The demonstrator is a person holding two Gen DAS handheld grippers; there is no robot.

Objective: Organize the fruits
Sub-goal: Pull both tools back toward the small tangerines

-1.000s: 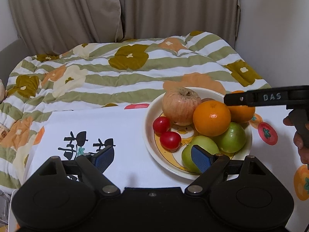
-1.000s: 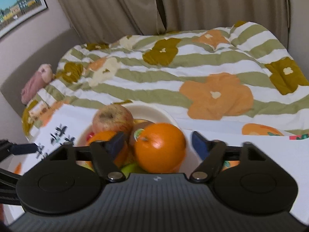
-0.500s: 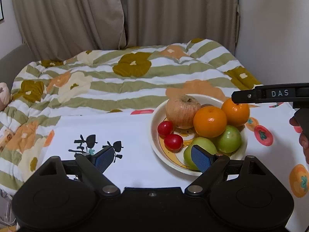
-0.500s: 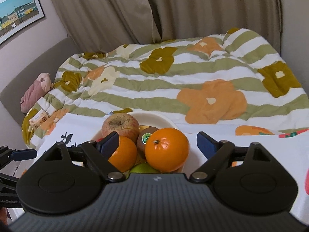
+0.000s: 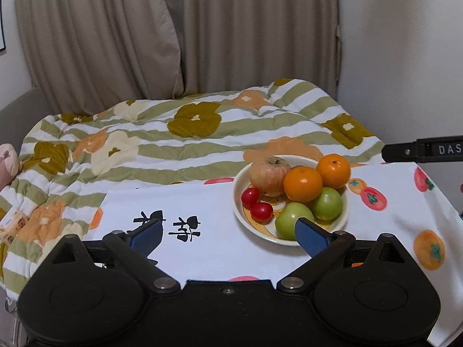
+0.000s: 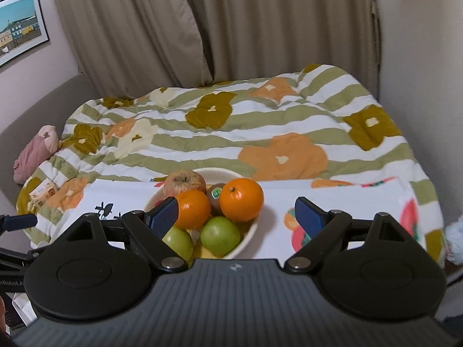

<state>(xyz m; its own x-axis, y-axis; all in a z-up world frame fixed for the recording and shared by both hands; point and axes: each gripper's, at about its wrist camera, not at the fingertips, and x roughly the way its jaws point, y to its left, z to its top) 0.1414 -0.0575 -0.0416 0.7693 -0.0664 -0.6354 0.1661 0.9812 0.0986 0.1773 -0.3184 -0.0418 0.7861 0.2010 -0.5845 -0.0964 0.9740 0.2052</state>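
With the left gripper (image 5: 227, 235) and right gripper (image 6: 235, 217) both spread and empty, the fruits heaped in the bowl (image 5: 240, 211) on the near-right cloth (image 5: 202, 202) could be toppled if 1 orange (image 6: 241, 199) is nudged.

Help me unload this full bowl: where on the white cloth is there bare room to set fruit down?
Freest is the white printed tablecloth left of the white ceramic bowl, bordered by the black leaf print and the striped floral quilt. A narrower strip lies right of the bowl, among printed persimmons. The bowl itself is crowded.
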